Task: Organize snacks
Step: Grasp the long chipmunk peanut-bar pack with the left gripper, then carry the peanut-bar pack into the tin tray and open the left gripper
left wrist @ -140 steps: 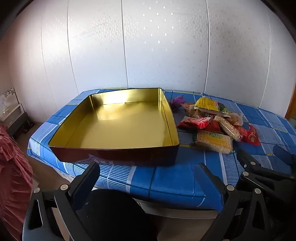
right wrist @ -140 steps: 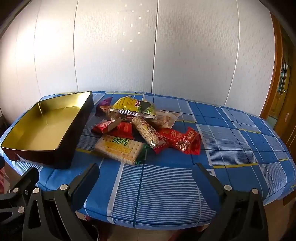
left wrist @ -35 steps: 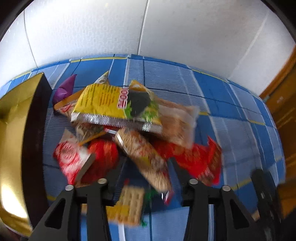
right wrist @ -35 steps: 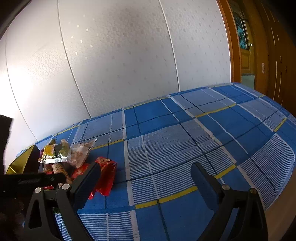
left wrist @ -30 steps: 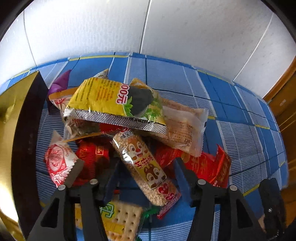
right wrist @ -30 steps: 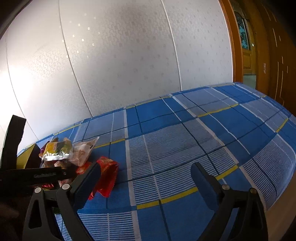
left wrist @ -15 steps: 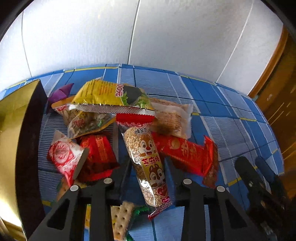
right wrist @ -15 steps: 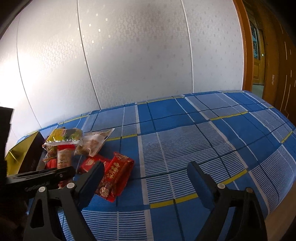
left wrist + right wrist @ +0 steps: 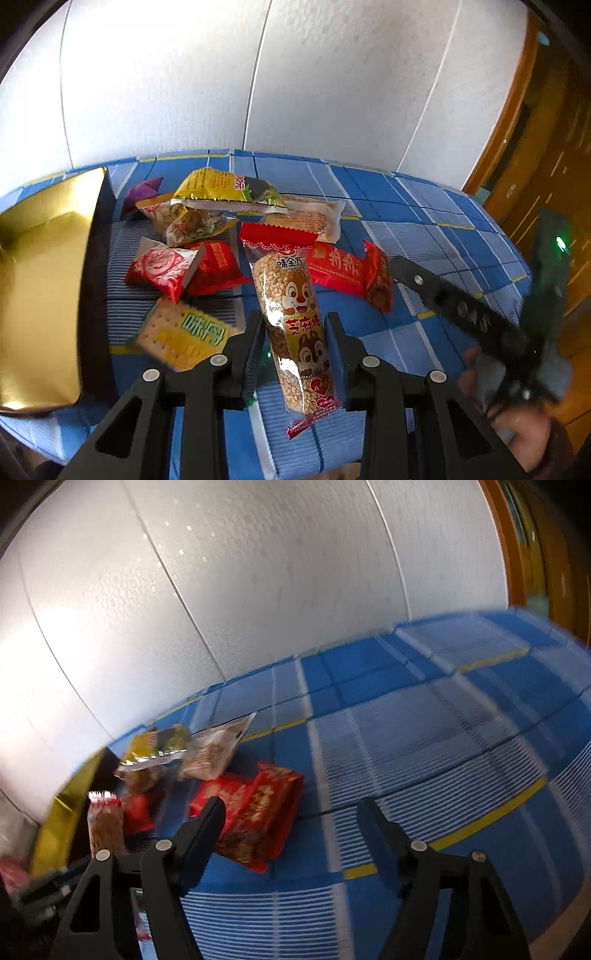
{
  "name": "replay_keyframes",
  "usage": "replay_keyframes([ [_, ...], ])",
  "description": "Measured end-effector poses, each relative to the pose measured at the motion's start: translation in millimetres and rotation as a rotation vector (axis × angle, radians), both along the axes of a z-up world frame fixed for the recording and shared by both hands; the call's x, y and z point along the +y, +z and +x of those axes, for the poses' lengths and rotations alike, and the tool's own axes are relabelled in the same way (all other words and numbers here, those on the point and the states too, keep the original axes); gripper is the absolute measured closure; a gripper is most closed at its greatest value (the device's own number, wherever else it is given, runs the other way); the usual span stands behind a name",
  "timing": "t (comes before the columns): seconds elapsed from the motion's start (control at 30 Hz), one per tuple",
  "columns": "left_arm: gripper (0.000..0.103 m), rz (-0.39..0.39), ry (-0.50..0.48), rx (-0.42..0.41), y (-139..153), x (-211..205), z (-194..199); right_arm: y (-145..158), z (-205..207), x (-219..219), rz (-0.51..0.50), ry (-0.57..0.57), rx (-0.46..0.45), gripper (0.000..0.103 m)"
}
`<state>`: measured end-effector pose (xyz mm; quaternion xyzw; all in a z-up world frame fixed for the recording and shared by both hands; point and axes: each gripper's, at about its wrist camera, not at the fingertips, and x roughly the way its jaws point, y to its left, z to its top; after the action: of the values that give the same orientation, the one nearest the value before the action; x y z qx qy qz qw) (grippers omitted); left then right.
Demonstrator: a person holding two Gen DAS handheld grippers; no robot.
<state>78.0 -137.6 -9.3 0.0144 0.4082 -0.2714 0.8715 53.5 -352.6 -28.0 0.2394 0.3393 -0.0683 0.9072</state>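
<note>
Clear plastic with a cartoon squirrel on it — that's the puffed-rice bar (image 9: 295,325) your left gripper (image 9: 295,332) now has clamped between its two fingers. A second ago it was still lying in the heap on the blue checked tablecloth (image 9: 424,221) with your fingers just straddling it; now it's tilted up and looks lifted clear of the pile. So the first pick is done, I'd say, and what's left for this one is the swing over to the gold tin (image 9: 40,280) on your left, which has nothing visible in it yet.

Your right gripper (image 9: 291,812) has swung in from the bare end of the table — the view is blurry — and its jaws are spread wide with nothing in them, hovering near the red packet (image 9: 258,812).

Readable stuff: the bar says 味全方 at the top and 芝麻棒 lower down. The cracker pack (image 9: 184,336) shows big characters, something like 味冈, a bit soft. The yellow bag (image 9: 229,190) has upside-down digits, maybe "3001". The red packet has gold characters I can't make out.
</note>
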Motion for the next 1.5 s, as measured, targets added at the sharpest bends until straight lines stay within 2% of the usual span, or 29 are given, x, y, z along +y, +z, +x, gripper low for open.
replay_keyframes([
  [0.07, 0.070, -0.004, -0.006, -0.007, -0.8, 4.5, -6.1, -0.2, 6.4, 1.7, 0.064, 0.032, -0.004, 0.028],
  [0.17, 0.070, -0.020, 0.000, -0.017, 2.9, 14.5, -13.3, 7.4, 14.1, 10.6, 0.059, 0.059, -0.022, 0.028],
  [0.23, 0.070, -0.037, 0.011, -0.015, 5.7, 21.7, -15.8, 9.9, 23.4, 17.4, 0.015, 0.047, -0.004, 0.028],
  [0.33, 0.070, -0.052, 0.027, -0.029, 11.4, 32.8, -21.1, 1.4, 39.5, 23.5, -0.061, 0.031, 0.075, 0.029],
  [0.4, 0.070, -0.063, 0.039, -0.038, 15.5, 41.5, -24.1, -8.0, 43.0, 26.1, -0.089, 0.029, 0.111, 0.064],
  [0.43, 0.070, -0.073, 0.045, -0.040, 18.1, 46.7, -25.5, -11.9, 40.1, 25.7, -0.097, 0.016, 0.104, 0.071],
  [0.5, 0.070, -0.093, 0.064, -0.044, 23.1, 56.8, -27.1, -12.6, 36.7, 22.1, -0.084, 0.018, 0.094, 0.075],
  [0.6, 0.070, -0.122, 0.097, -0.061, 34.0, 73.6, -27.8, -15.3, 31.9, 15.0, -0.068, 0.034, 0.087, 0.075],
  [0.7, 0.070, -0.108, 0.162, -0.093, 48.0, 95.9, -21.2, -18.1, 29.8, 8.6, -0.036, 0.055, 0.077, 0.075],
  [0.8, 0.070, -0.082, 0.235, -0.117, 56.1, 118.5, -8.1, -18.2, 31.9, 18.2, -0.108, 0.076, 0.080, 0.075],
  [0.9, 0.070, -0.022, 0.324, -0.111, 57.5, 141.3, 14.7, -17.3, 30.0, 25.9, -0.166, 0.080, 0.084, 0.075],
  [1.1, 0.070, 0.074, 0.477, -0.016, 39.2, 176.2, 66.1, -17.5, 29.3, 26.2, -0.176, 0.084, 0.079, 0.075],
  [1.4, 0.069, 0.227, 0.548, 0.043, 3.6, 170.5, 125.4, -15.8, 29.1, 29.4, -0.197, 0.082, 0.084, 0.075],
  [1.5, 0.068, 0.231, 0.557, 0.055, -4.0, 167.1, 134.4, -15.4, 29.3, 30.0, -0.203, 0.083, 0.085, 0.075],
])
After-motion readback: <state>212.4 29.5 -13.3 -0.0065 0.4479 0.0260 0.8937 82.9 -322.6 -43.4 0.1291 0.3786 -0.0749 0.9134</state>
